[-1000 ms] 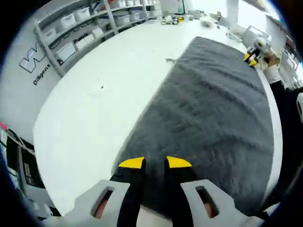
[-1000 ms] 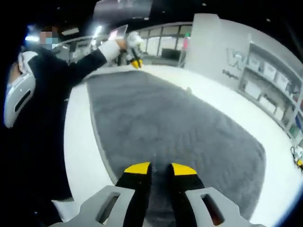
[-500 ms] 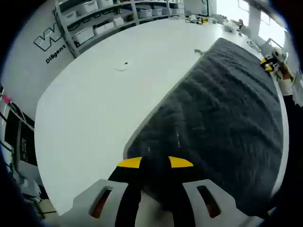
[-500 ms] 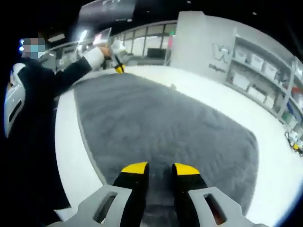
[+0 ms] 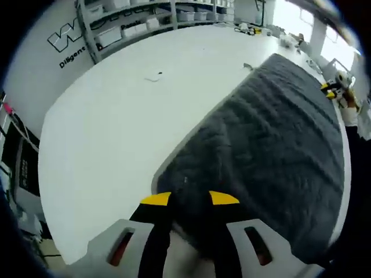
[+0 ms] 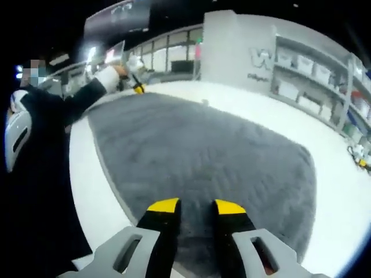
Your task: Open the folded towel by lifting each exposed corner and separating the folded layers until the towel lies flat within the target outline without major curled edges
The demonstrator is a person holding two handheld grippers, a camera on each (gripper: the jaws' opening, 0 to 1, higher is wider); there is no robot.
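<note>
A dark grey towel lies spread out on a white table. In the left gripper view my left gripper is shut on the towel's near corner, which is raised slightly and casts a shadow along the edge. The right gripper view shows the towel stretching away, with my right gripper shut on its near edge. The right gripper's yellow tips appear at the towel's far end in the left gripper view. The left gripper, held by a gloved hand, sits at the towel's far corner in the right gripper view.
Shelves with white bins line the wall beyond the table, and they show again as shelves in the right gripper view. A small scrap lies on the bare table. A person in dark clothes stands along the towel's left side.
The towel corner in my left gripper has lifted a little off the table and its edge has bowed up. Both views have shifted with the hands; both grips are unchanged.
</note>
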